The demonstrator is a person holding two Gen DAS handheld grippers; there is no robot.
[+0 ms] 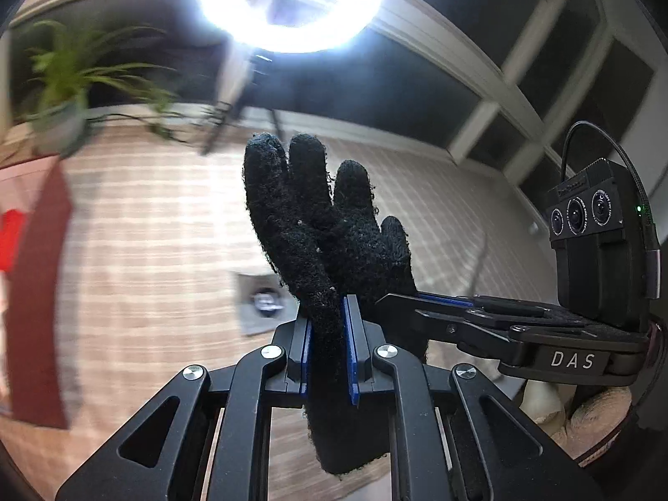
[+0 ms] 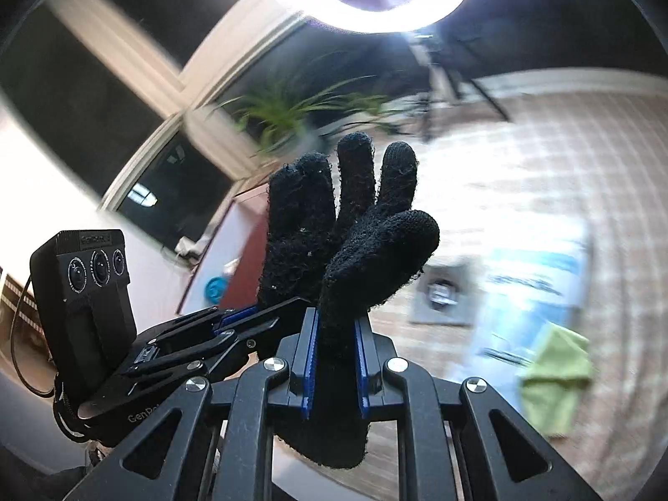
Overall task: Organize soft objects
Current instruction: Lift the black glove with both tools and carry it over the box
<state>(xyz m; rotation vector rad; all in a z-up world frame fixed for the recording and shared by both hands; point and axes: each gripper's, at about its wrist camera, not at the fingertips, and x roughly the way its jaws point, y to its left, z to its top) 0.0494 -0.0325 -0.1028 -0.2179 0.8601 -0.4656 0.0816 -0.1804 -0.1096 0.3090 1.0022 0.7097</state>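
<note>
A bright ring light (image 1: 292, 0) is seen glaring overhead, blurred. A potted plant (image 1: 75, 83) is set against dark window panes (image 1: 563, 62) with pale frames. A checked, light floor (image 1: 158, 229) is spread below, and a green cloth (image 2: 555, 380) is laid on it.

The left gripper (image 1: 330, 336) is built of black metal links with triangular cut-outs, joined by round silver screws, and its fingers (image 1: 352, 346) are lined with blue pads. The right gripper (image 1: 421, 298) is made alike, and white letters "DAS" are printed on its body. A black camera box with three round lenses, a green light and a black cable is mounted on it.
</note>
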